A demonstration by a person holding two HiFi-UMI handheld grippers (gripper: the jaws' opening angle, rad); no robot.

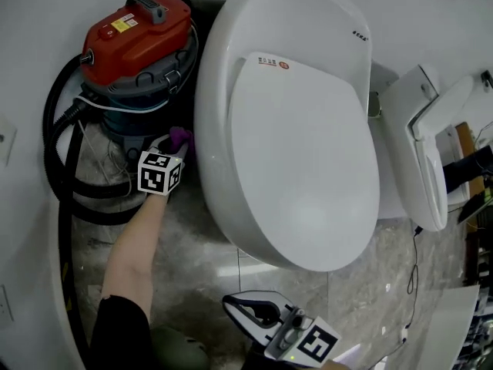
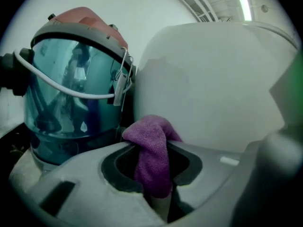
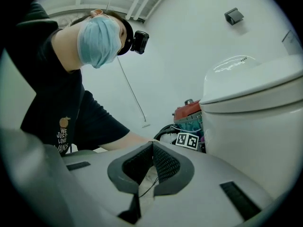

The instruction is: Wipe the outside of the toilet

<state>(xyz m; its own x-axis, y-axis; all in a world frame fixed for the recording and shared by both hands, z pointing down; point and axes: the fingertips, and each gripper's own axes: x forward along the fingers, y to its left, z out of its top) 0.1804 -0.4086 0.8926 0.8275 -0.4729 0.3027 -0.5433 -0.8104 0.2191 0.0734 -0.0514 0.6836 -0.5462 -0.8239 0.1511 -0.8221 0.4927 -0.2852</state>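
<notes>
The white toilet (image 1: 293, 129) has its lid closed, with a bunched purple cloth (image 1: 180, 137) just beside its outer wall.

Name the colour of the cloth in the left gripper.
The cloth is purple; clearest in the left gripper view.

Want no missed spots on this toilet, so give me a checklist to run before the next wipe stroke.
1. Grip on the purple cloth by the left gripper: ok, jaws shut on it.
2. Contact of the cloth with the toilet outer wall: cannot tell; it sits right at the wall.
3. Room beside the vacuum cleaner: not ok, it stands close against the toilet's side.
4. Idle right gripper shut, empty, off the toilet: ok.
5. The lid is down: ok.
</notes>
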